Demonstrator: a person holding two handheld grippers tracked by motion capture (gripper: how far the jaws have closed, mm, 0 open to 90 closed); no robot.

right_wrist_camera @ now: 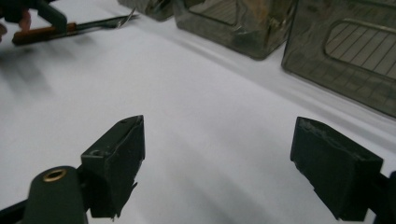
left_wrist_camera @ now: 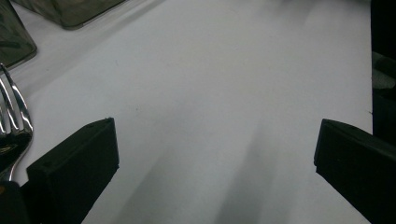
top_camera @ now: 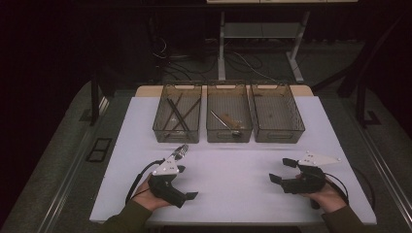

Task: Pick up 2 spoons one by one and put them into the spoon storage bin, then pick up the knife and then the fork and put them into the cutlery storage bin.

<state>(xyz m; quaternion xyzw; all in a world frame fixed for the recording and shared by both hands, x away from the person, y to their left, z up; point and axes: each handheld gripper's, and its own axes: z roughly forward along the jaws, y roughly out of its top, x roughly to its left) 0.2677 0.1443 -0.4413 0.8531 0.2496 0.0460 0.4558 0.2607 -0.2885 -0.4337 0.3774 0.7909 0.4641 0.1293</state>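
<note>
Fork beside our left hand-held gripper, both pairs of jaws spread

On the white tabletop (top_camera: pixel 243 165) we see the fork (top_camera: pixel 180 152) at about 1 o'clock of our left hand-held gripper (top_camera: pixel 187 182), just beside it; our right hand-held gripper (top_camera: pixel 281 170) stands well apart at 3 o'clock, pinching nothing.

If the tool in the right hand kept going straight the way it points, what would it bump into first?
Probably nothing soon: the right tool points left across the bare white table, toward the left tool and the fork beside it. Depth is hard to judge.
</note>
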